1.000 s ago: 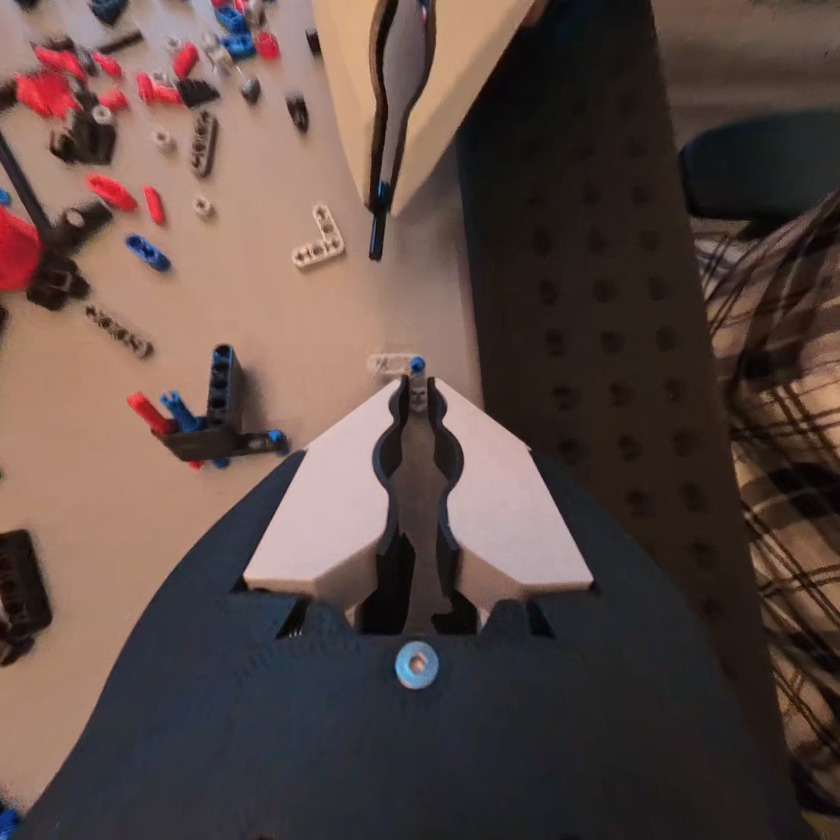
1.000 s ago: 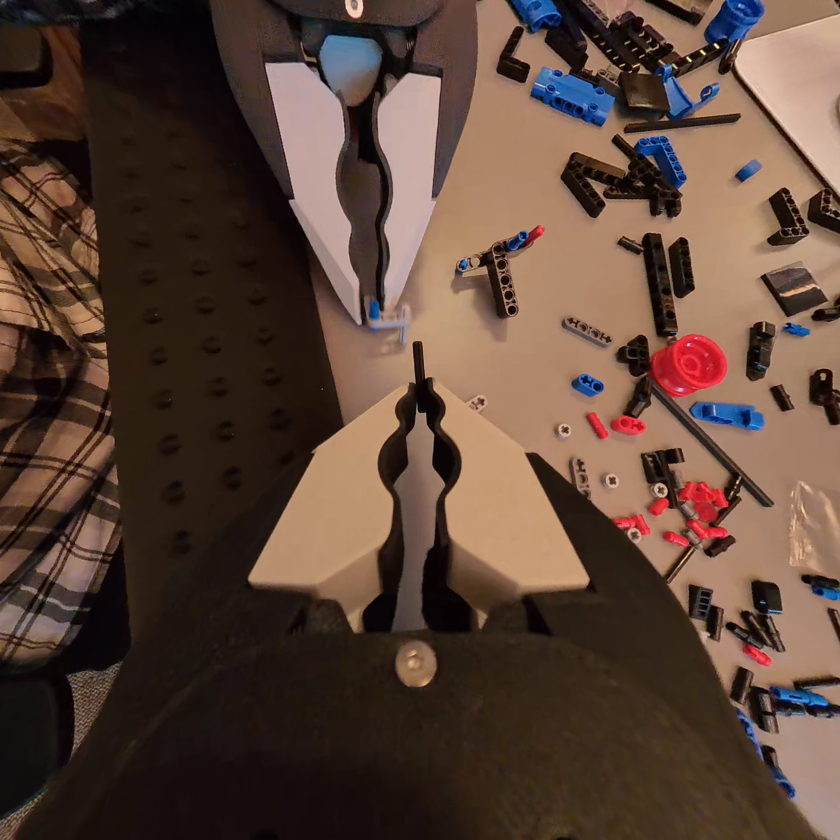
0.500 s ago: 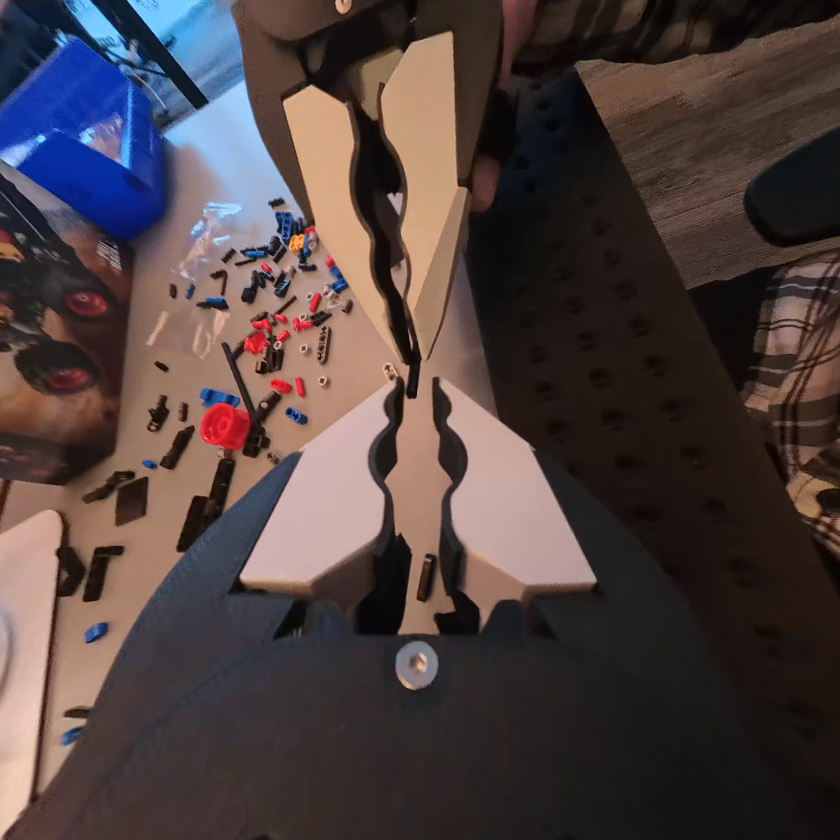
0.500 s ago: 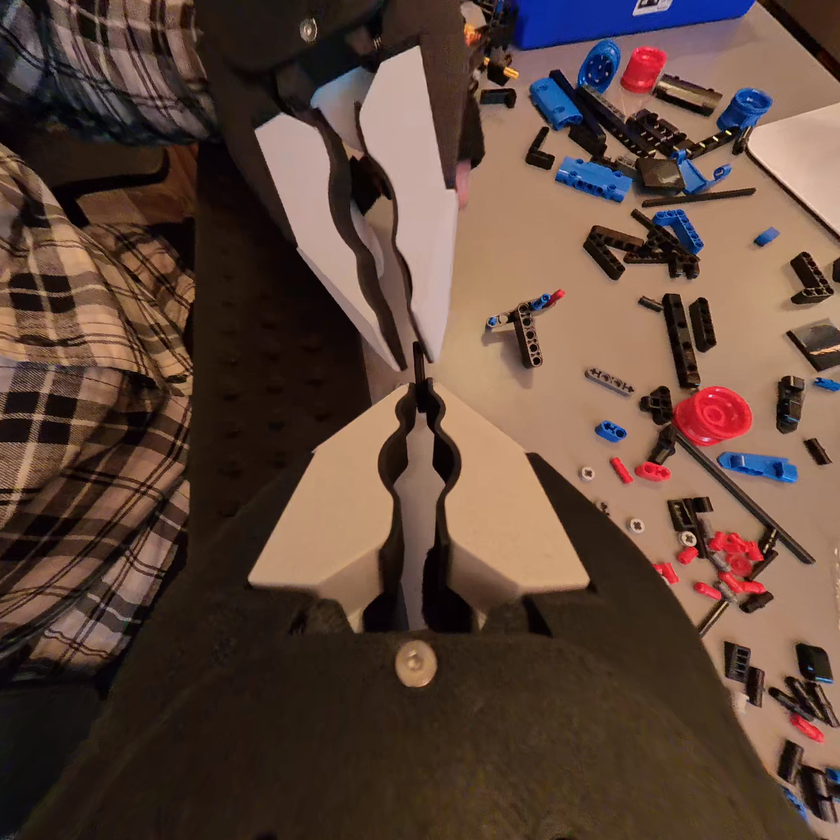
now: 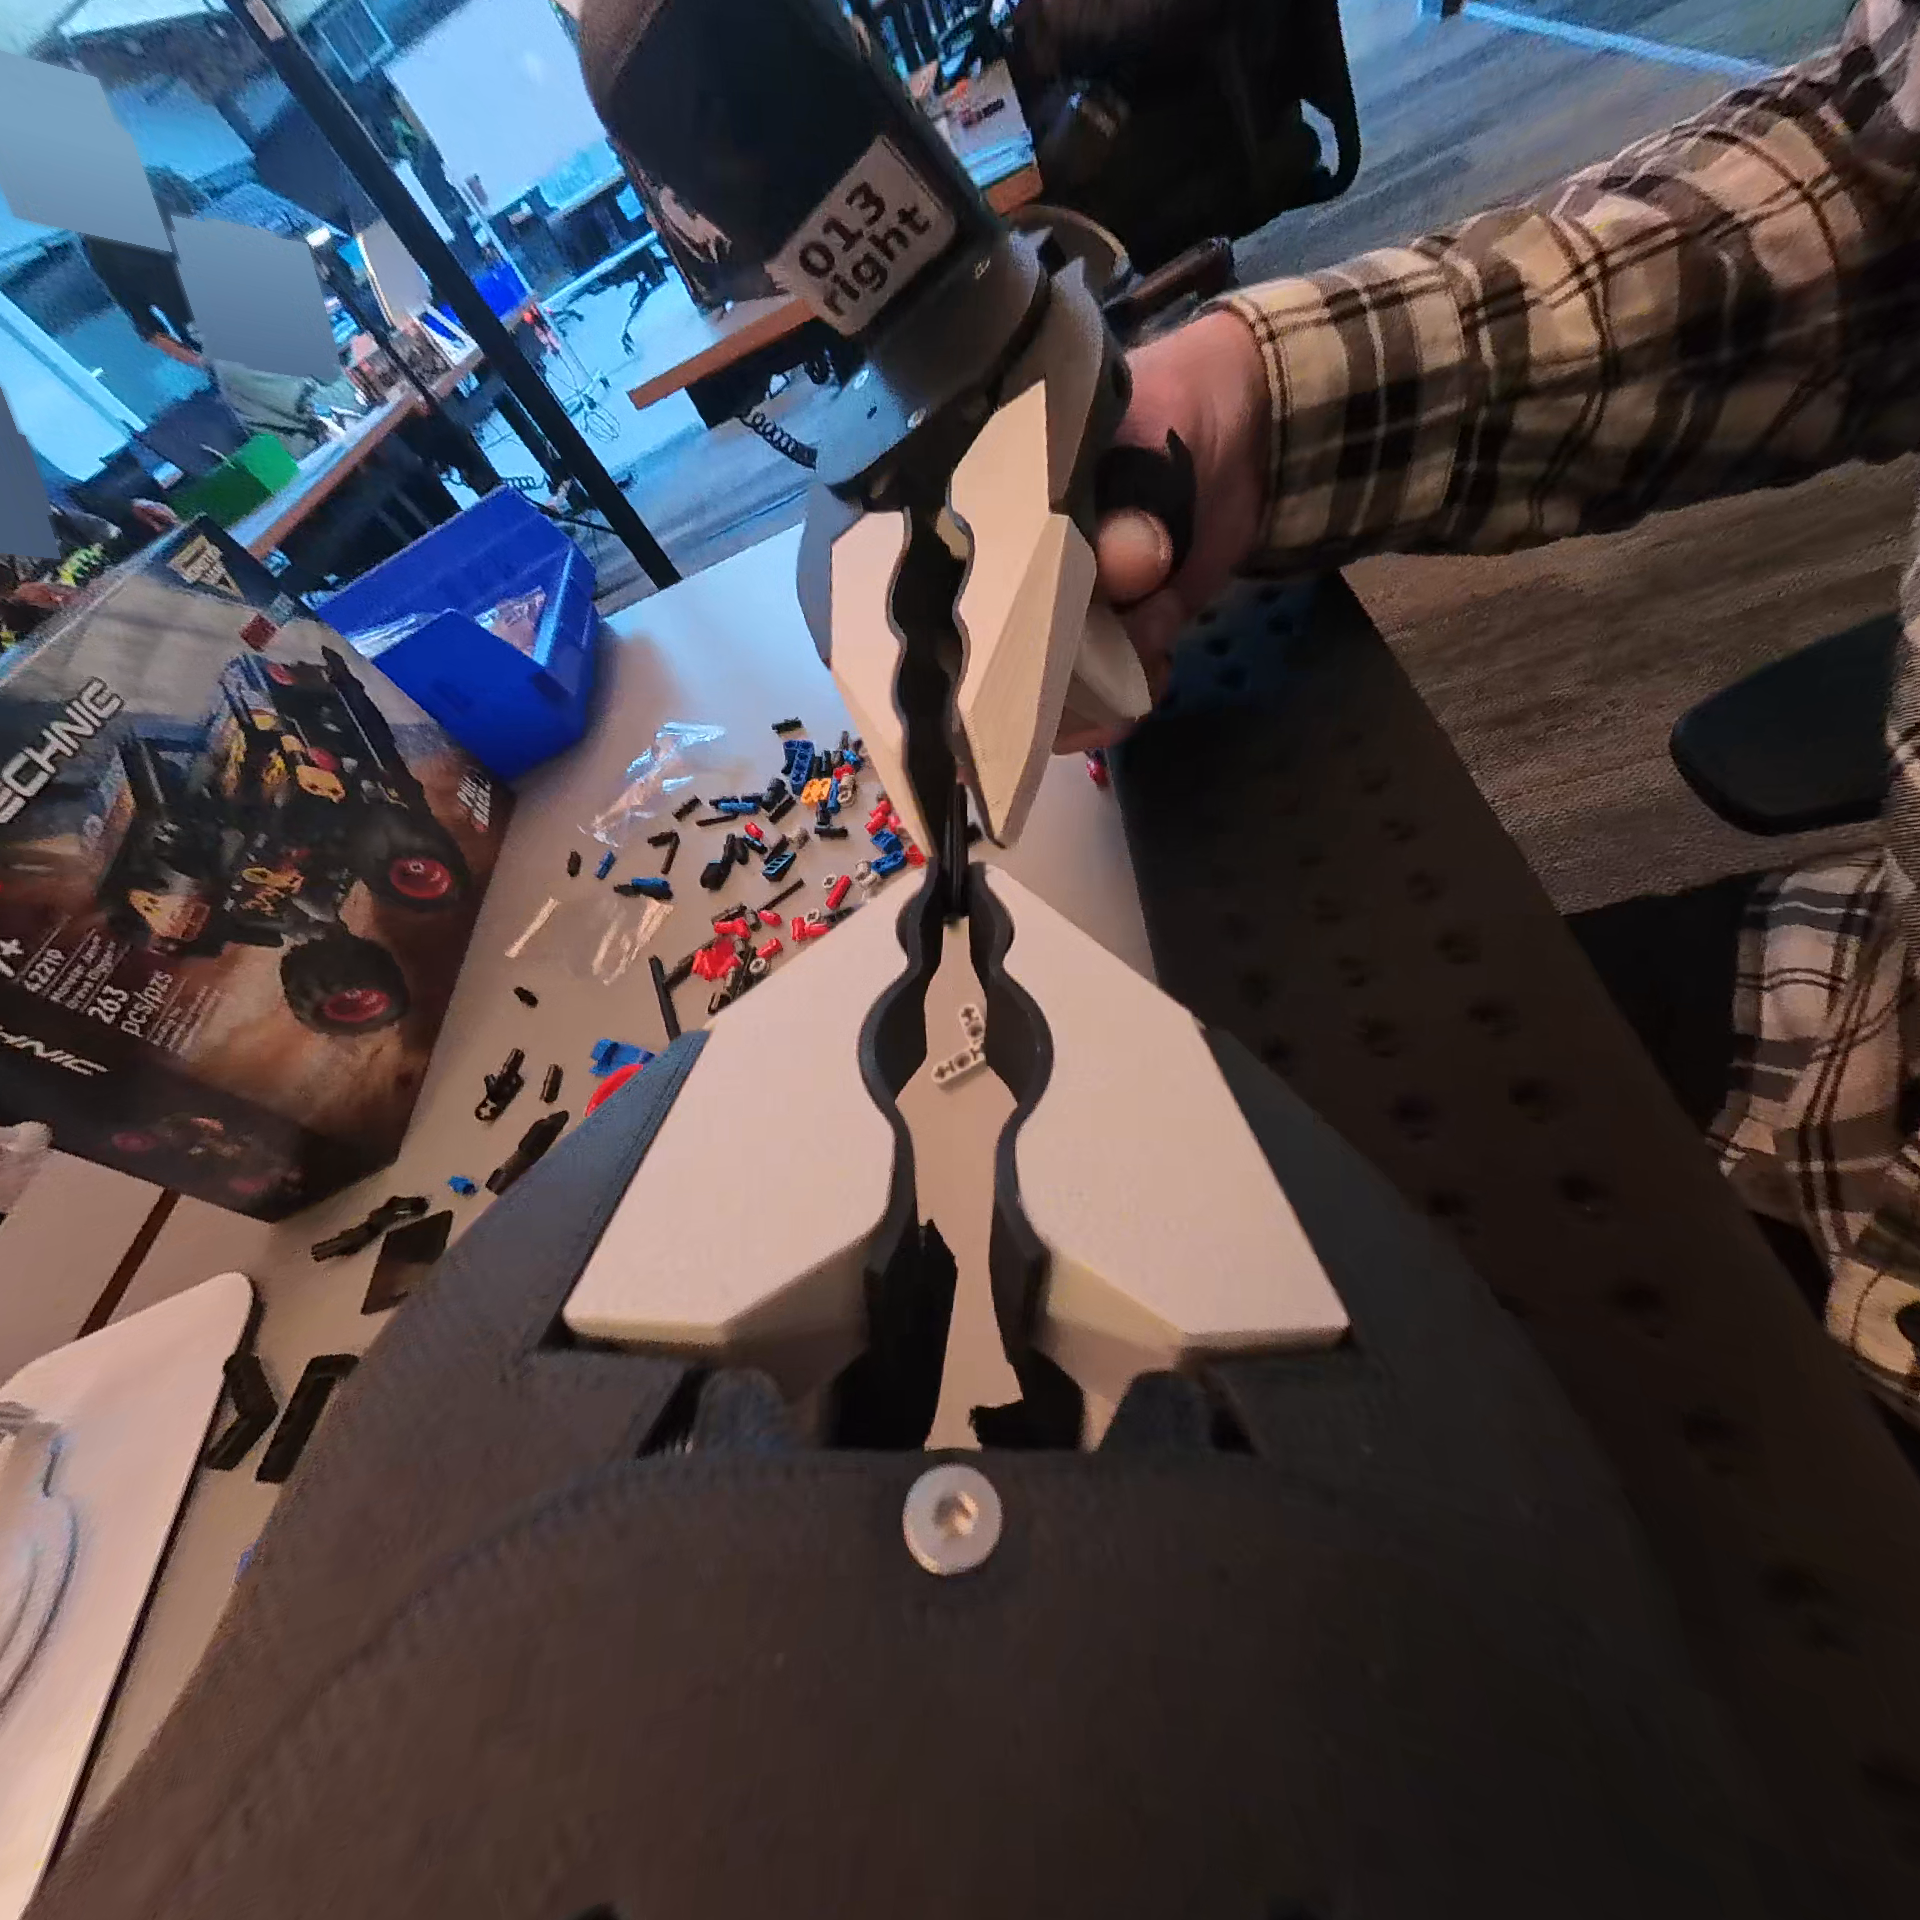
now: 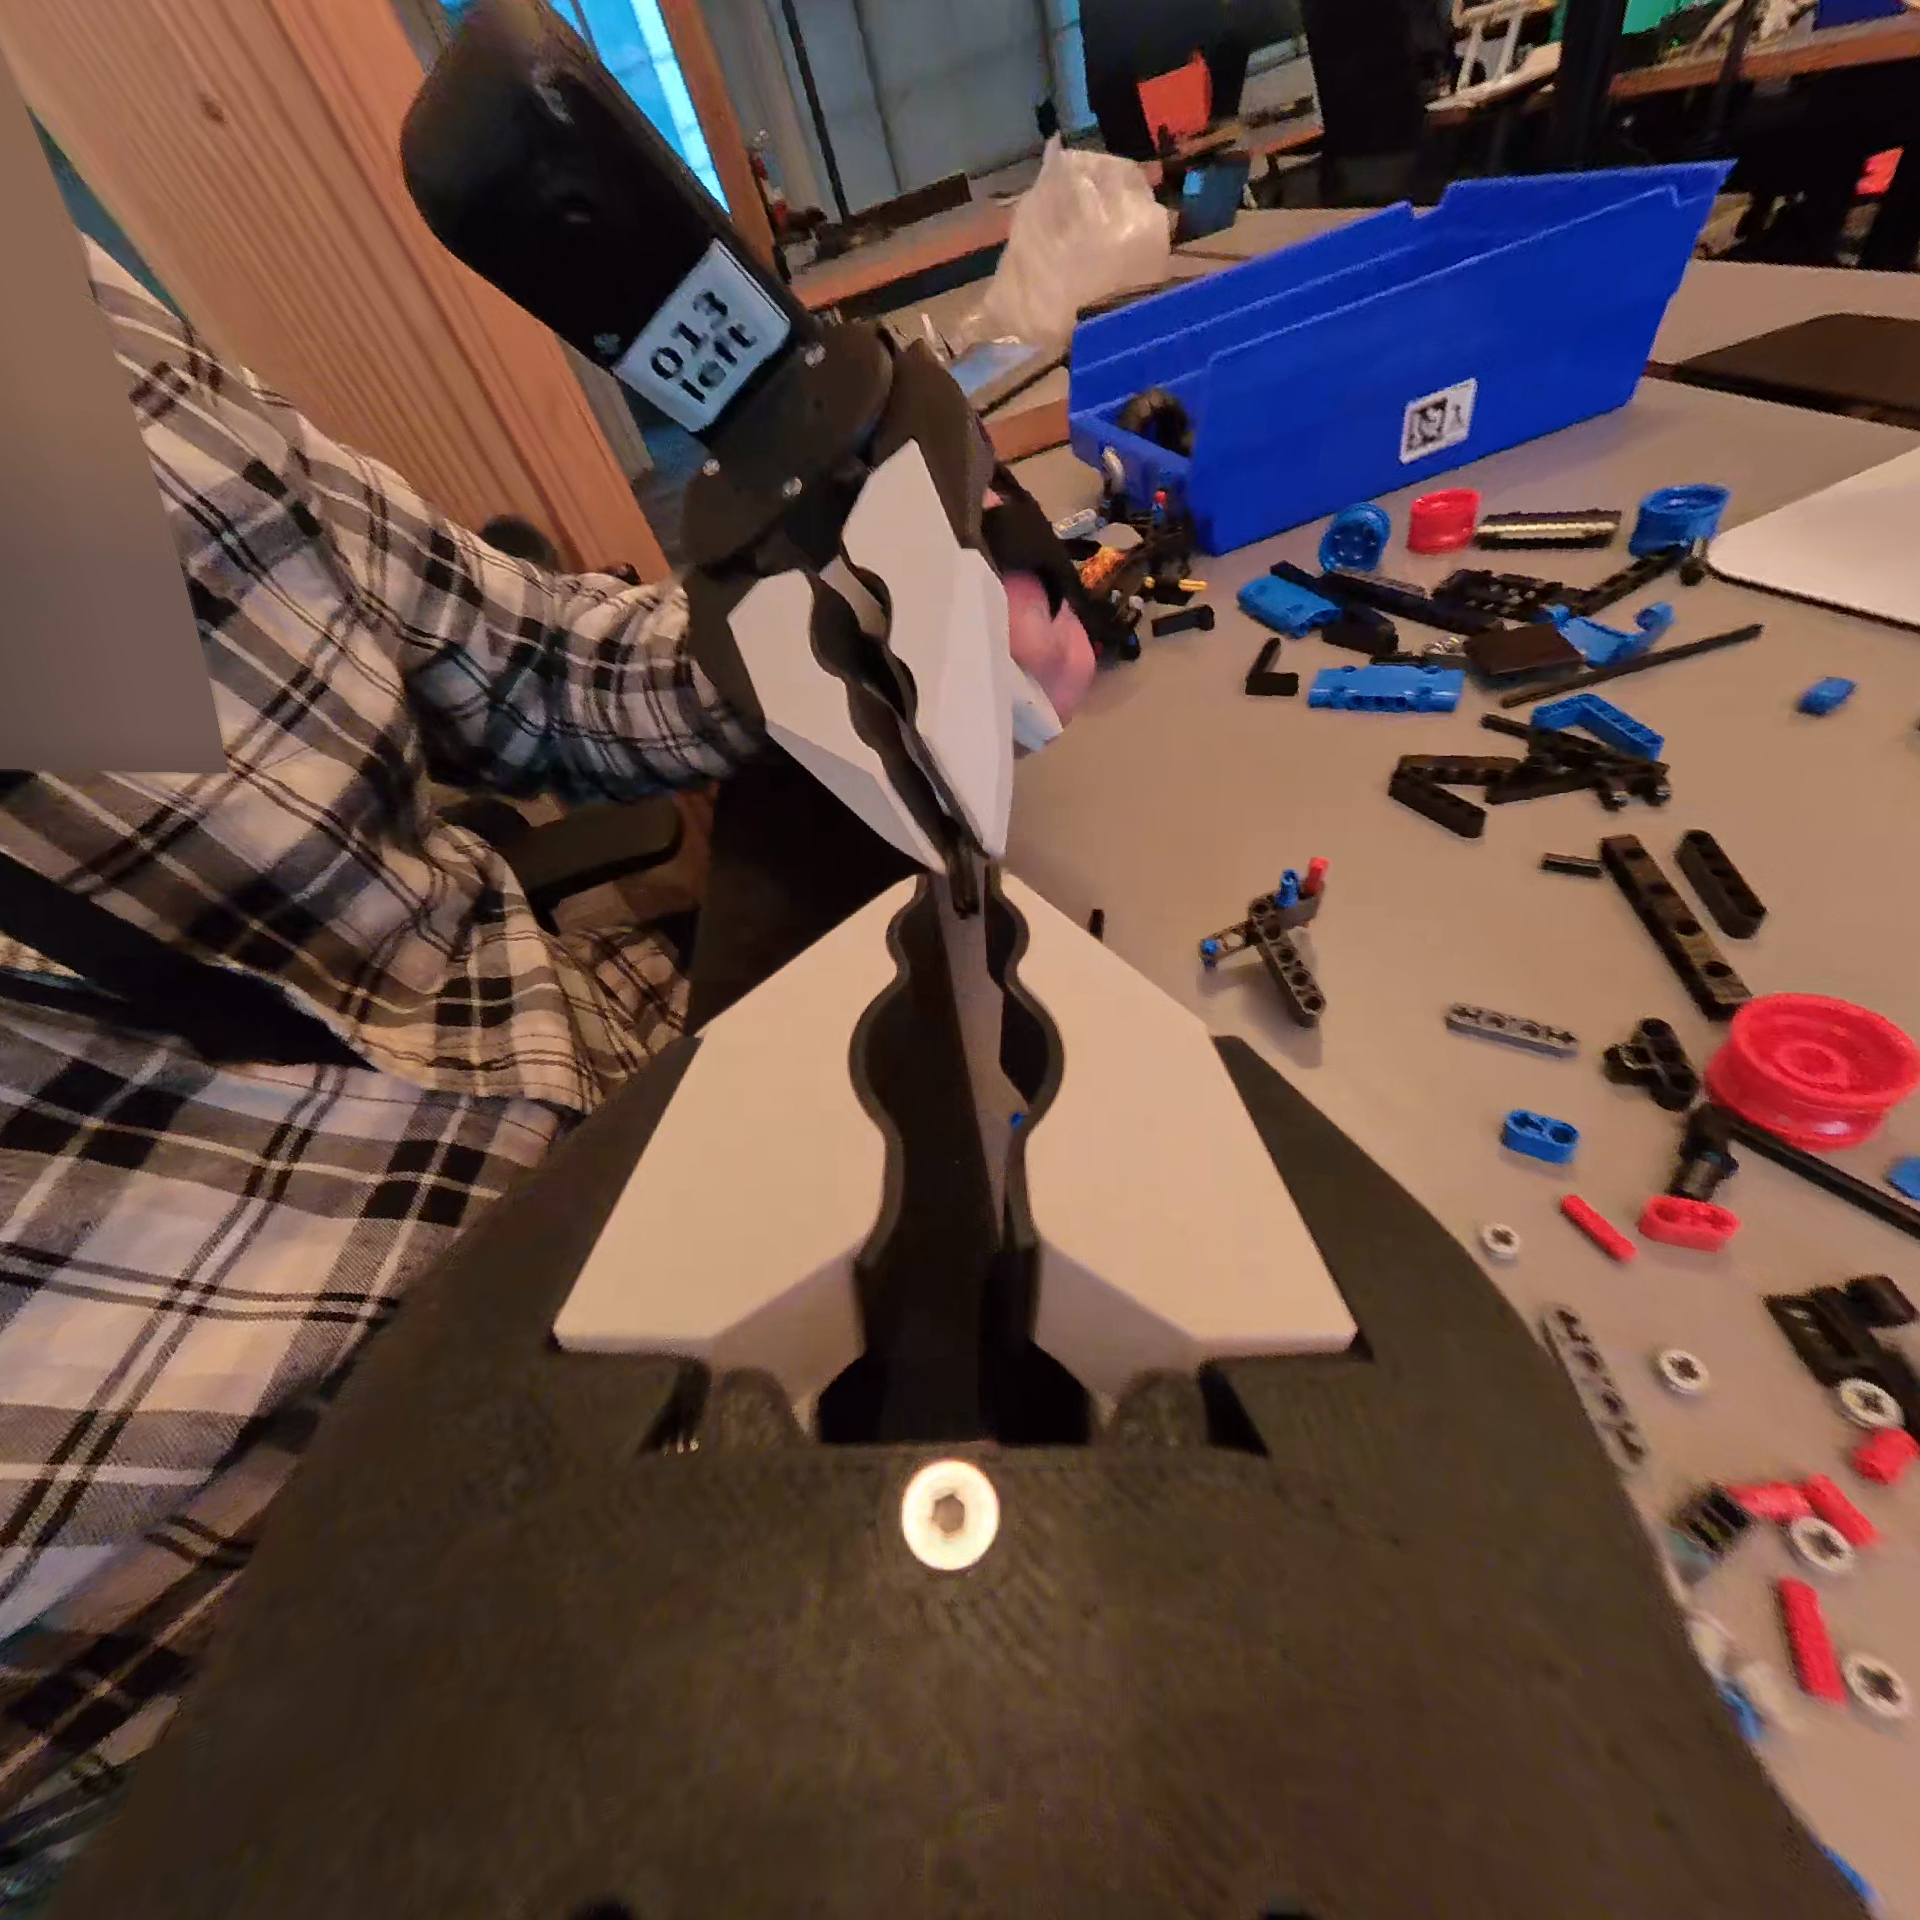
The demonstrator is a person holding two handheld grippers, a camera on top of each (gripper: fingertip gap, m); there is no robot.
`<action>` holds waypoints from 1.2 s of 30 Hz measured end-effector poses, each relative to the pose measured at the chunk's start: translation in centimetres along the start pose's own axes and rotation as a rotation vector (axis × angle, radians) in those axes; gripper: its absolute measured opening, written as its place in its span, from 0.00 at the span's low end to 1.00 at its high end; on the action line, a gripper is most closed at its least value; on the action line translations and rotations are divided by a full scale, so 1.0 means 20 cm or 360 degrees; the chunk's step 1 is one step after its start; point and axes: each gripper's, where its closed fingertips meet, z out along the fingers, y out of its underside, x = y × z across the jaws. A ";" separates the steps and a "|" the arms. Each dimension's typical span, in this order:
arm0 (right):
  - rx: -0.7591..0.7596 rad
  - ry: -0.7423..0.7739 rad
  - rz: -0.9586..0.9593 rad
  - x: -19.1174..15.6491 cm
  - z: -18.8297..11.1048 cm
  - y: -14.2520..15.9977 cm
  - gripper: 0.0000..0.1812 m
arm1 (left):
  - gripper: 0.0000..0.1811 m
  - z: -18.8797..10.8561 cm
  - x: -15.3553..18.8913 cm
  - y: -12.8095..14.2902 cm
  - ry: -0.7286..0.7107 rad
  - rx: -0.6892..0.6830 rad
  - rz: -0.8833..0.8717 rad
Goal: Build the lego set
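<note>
My left gripper [image 5: 956,888] and right gripper [image 6: 961,894] meet tip to tip, raised above the grey table [image 6: 1195,790]. The right gripper, coming down from above in the left wrist view [image 5: 961,831], is shut on a thin black axle [image 5: 951,862]. The axle also shows in the right wrist view [image 6: 964,883]. It reaches into the left gripper's tips, which are closed to a narrow slit on a small connector. The connector is almost fully hidden. The left gripper enters the right wrist view from the upper left [image 6: 966,847].
Loose red, blue and black pieces [image 5: 790,862] are scattered over the table. A small subassembly [image 6: 1273,935], a red wheel [image 6: 1813,1070] and a white L beam [image 5: 966,1039] lie nearby. A blue bin [image 6: 1351,343] and the set's box [image 5: 208,883] stand behind. A black perforated mat [image 5: 1403,987] edges the table. Less than 4 cm separates the two grippers' tips.
Both grippers rose from the table and tilted up. Their tips, apart a second ago, have come together, and the axle now reaches into the left gripper's tips.
</note>
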 end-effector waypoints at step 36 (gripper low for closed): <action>0.0059 0.0310 -0.0206 0.08 -0.11 -0.02 0.01 | 0.03 0.07 0.01 0.19 0.0359 -0.0153 -0.0999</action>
